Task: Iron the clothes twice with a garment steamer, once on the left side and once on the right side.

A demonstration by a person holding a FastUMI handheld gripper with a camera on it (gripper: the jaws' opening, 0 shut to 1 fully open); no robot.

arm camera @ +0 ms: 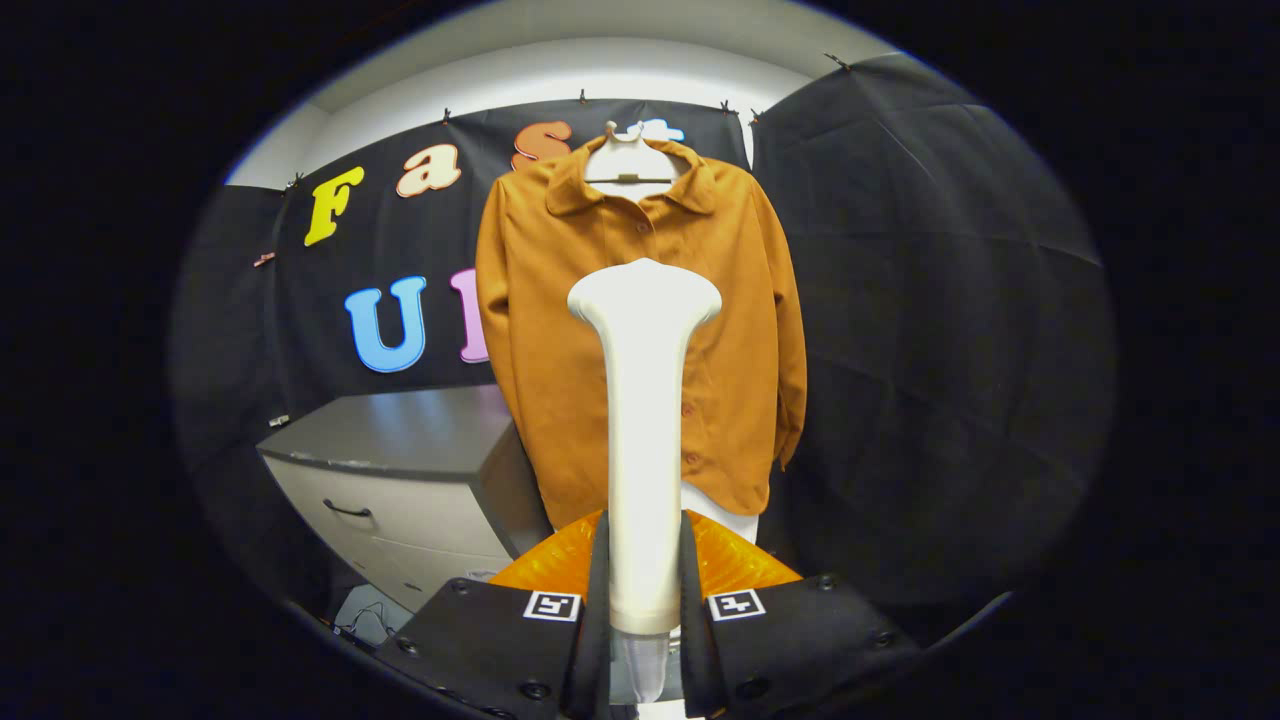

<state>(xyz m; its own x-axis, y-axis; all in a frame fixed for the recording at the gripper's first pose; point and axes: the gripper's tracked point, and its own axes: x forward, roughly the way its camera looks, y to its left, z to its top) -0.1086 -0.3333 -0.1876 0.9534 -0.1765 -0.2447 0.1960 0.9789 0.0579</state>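
Gripping steamer [644, 400] handle between fingers [600, 600]; long axis upright, head toward shirt [560, 330].

Booth draped in black cloth under a pale ceiling

A grey drawer cabinet [400, 470] with a dark handle [346, 510] stands against the black cloth wall [900, 300]; cables [365, 620] lie on the floor beside its lower corner; white ceiling [560, 70] glows above.

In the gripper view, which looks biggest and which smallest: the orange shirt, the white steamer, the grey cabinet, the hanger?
1. Orange shirt
2. Grey cabinet and white steamer, held between the shut gripper fingers: too alike to rank, and the steamer's nearness to the camera enlarges it.
3. Hanger, smallest, mostly under the collar.
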